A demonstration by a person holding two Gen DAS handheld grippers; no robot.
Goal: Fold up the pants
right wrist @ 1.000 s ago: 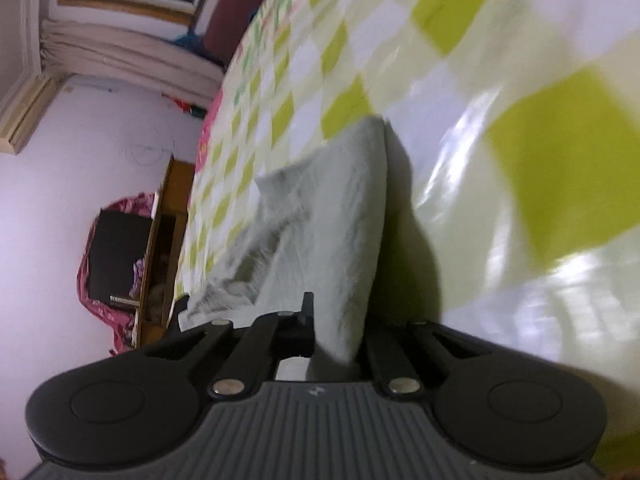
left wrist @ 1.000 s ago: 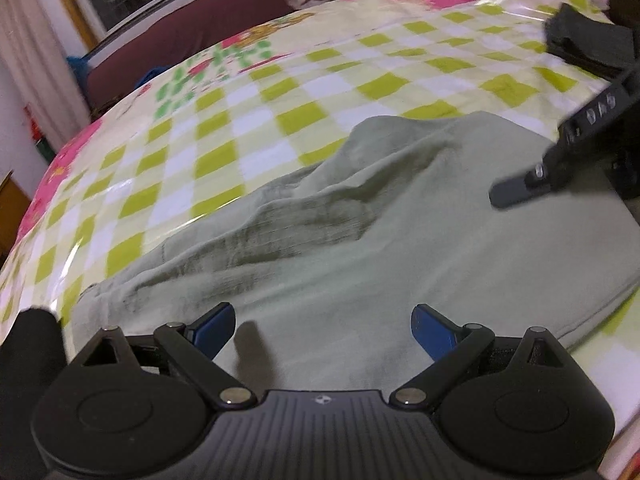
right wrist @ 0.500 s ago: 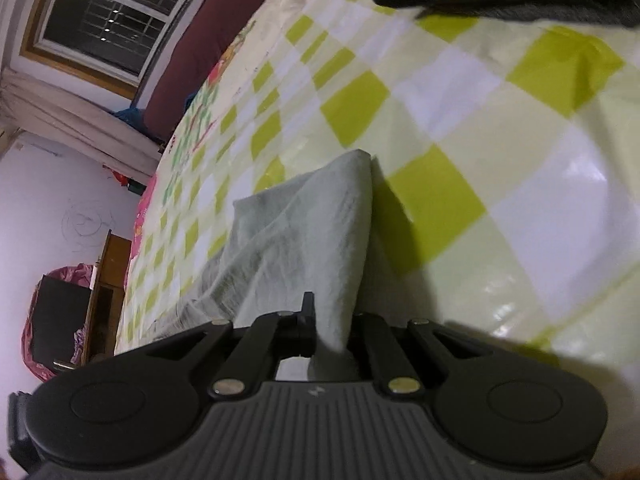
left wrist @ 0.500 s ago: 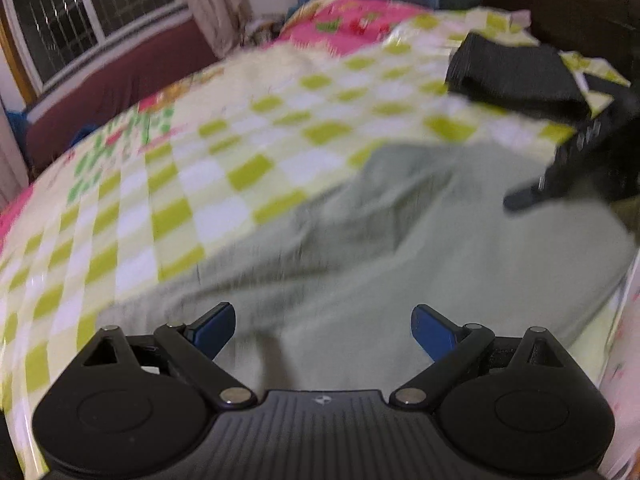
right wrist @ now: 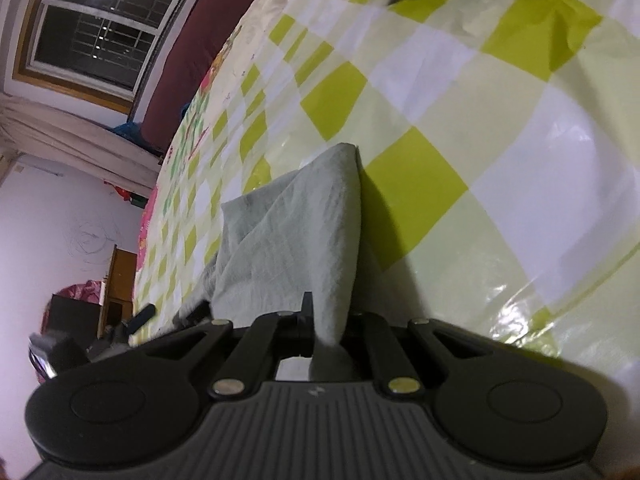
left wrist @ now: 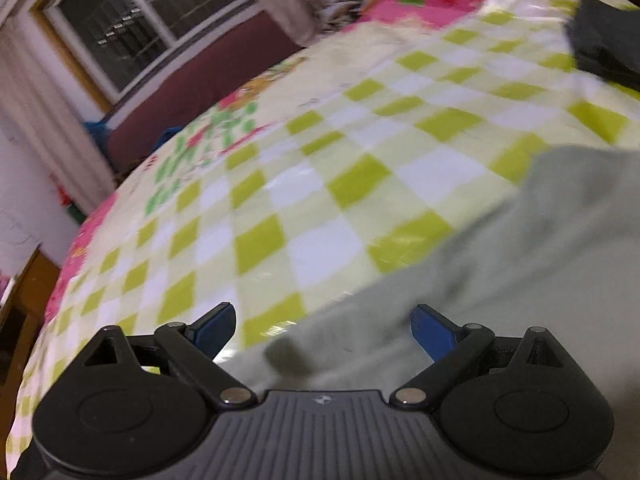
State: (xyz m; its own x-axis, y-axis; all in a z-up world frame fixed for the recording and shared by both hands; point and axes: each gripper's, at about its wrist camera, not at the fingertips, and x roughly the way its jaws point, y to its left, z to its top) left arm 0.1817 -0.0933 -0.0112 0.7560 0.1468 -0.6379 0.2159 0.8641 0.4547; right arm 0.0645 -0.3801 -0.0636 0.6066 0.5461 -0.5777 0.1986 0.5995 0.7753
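Right wrist view: right gripper [right wrist: 330,320] pinches the grey-green pants [right wrist: 296,240] — left gripper [left wrist: 322,326] gapes wide, empty — no lettering legible.

- The left gripper [left wrist: 322,330] fills the bottom of the frame, its blue-tipped jaws spread wide with nothing between them.
- Pale green pants [left wrist: 520,264] lie at lower right on a checked bedsheet [left wrist: 280,184].
- A dark garment [left wrist: 604,46] sits at upper right.
- A window [left wrist: 136,20] shows at upper left.

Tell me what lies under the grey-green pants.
The pants lie on the glossy green-checked bedcover, which shows all around them. Whatever is directly beneath the cloth is covered. The right gripper pinches one fold.
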